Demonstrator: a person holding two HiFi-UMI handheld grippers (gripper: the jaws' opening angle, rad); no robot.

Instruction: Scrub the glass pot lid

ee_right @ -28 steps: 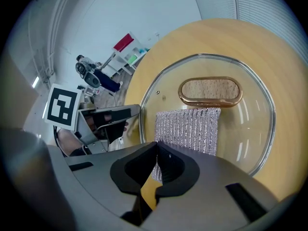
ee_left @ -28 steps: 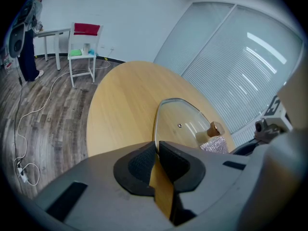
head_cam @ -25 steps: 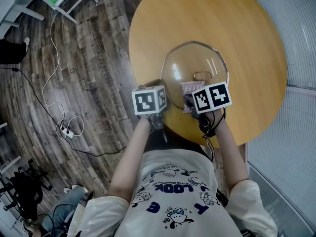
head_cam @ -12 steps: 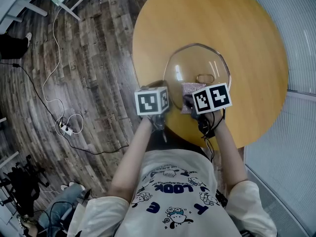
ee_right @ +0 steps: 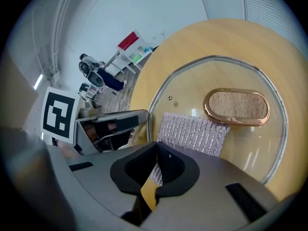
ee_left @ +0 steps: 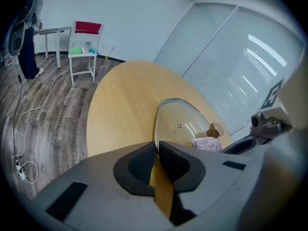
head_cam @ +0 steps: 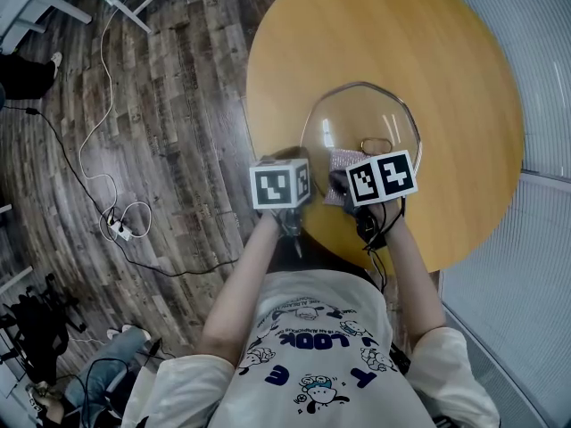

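Note:
The glass pot lid (head_cam: pixel 357 114) lies flat on the round wooden table (head_cam: pixel 446 52), with its gold oval handle (head_cam: pixel 376 144) facing up. My left gripper (head_cam: pixel 302 159) is shut on the lid's near left rim (ee_left: pixel 155 129); in the left gripper view the rim runs between the two pads (ee_left: pixel 139 162). My right gripper (head_cam: pixel 343 178) is shut on a silver scrub pad (ee_right: pixel 192 131). That pad rests on the glass just short of the handle (ee_right: pixel 236 106). The left gripper (ee_right: pixel 113 124) also shows at the left of the right gripper view, beside the lid (ee_right: pixel 192 81).
The table edge (head_cam: pixel 268 185) passes right under both grippers. Left of the table is dark wood floor with a cable and power strip (head_cam: pixel 120 232). A white stand (ee_left: pixel 84 49) with red and green items is far off. Window blinds (ee_left: pixel 240 66) run along the right.
Both grippers keep their holds. The table and lid sit slightly further right in the head view, and the scrub pad lies a little further left of the handle.

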